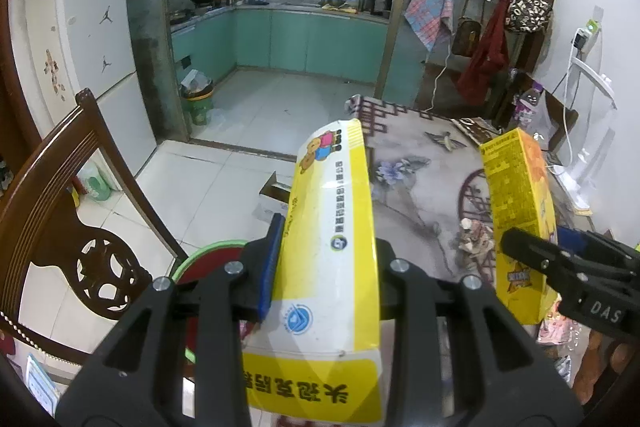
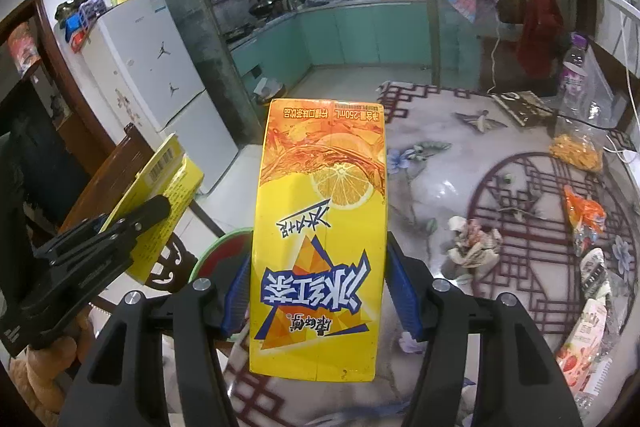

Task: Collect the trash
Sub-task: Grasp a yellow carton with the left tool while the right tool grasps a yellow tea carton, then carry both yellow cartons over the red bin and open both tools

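A yellow-white box (image 1: 328, 259) sits clamped in the left tool (image 1: 326, 267), tilted downward over the patterned bench (image 1: 420, 179). Beside it, the right tool (image 2: 316, 291) grips a tea carton (image 2: 320, 239), angled down likewise. Crumpled paper (image 2: 474, 241) and wrappers (image 2: 584, 215) lie on the bench.
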The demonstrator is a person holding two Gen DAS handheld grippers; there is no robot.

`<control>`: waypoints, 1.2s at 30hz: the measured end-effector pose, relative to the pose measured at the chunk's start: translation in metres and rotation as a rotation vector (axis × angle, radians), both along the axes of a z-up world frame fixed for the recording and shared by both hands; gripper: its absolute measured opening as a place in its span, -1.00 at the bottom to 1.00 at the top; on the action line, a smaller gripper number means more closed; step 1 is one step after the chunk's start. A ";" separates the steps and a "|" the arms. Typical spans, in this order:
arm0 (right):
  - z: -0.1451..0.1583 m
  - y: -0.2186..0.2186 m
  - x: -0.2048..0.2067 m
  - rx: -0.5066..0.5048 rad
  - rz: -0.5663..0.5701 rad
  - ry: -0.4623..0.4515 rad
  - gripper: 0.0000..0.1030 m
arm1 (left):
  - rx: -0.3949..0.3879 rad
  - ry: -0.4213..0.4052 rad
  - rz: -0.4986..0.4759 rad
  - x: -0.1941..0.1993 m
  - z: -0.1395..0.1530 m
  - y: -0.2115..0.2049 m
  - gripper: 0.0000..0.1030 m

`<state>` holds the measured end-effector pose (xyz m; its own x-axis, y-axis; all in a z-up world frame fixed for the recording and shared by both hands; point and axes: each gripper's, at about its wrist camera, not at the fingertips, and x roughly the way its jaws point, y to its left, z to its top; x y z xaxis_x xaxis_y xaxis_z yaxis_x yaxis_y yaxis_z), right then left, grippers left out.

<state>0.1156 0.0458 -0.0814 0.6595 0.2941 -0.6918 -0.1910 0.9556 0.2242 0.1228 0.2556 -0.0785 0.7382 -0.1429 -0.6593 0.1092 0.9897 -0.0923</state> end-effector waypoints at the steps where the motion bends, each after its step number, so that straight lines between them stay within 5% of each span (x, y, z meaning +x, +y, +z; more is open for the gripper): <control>1: -0.001 0.005 0.002 -0.002 0.007 0.002 0.12 | 0.000 0.003 0.005 0.002 -0.001 0.003 -0.39; 14: -0.022 0.066 0.039 -0.036 0.137 0.041 0.12 | 0.012 0.057 0.115 0.032 -0.023 0.052 -0.39; 36: -0.107 0.160 0.092 -0.057 0.387 0.223 0.12 | 0.066 0.229 0.266 0.074 -0.096 0.115 -0.39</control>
